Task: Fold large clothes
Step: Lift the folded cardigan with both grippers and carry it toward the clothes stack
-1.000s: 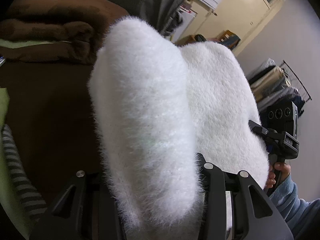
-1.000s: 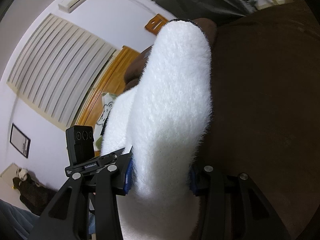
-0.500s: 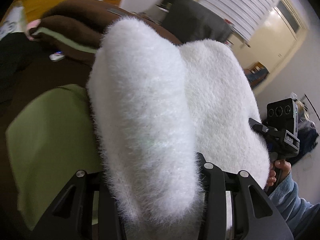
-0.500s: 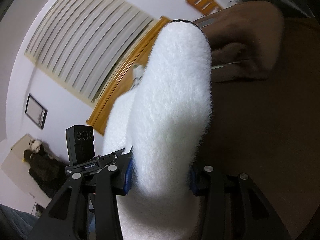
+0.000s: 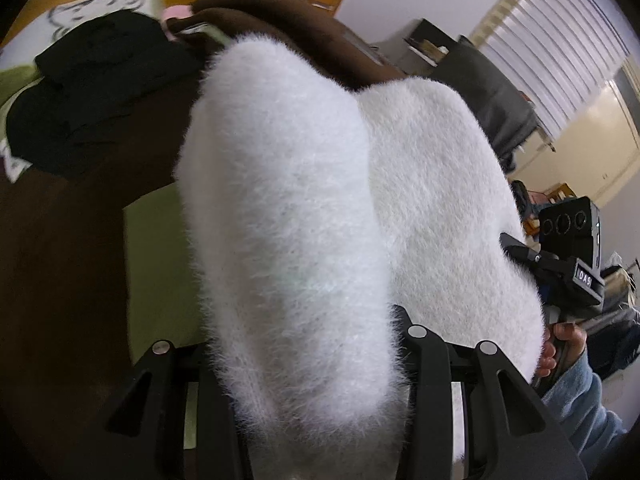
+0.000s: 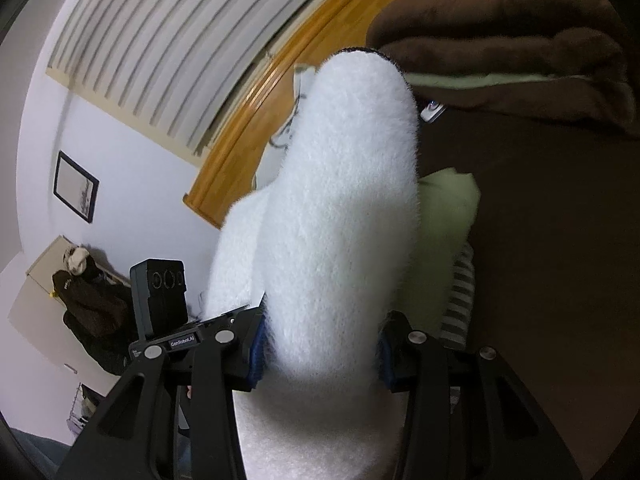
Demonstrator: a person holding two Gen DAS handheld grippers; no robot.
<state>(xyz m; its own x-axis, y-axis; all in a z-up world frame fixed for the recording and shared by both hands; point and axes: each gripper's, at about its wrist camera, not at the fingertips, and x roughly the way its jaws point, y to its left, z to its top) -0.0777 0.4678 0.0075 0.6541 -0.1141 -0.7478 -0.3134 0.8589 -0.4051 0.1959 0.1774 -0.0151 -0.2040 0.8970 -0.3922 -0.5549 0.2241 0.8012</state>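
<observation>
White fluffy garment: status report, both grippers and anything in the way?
Left gripper and right gripper both clamped on the white fluffy garment, bundle carried between them. Green cloth and black clothes on bed ahead.

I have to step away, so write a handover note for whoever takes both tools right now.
Left tool: shut on the white fluffy garment.
Right tool: shut on the same garment, a thick bundled roll of it between the pads.
Garment hangs between both tools, off the brown blanket; a green cloth lies below.
Done: garment looks folded at least once.
Left: set it down, finish the fold and release.
</observation>
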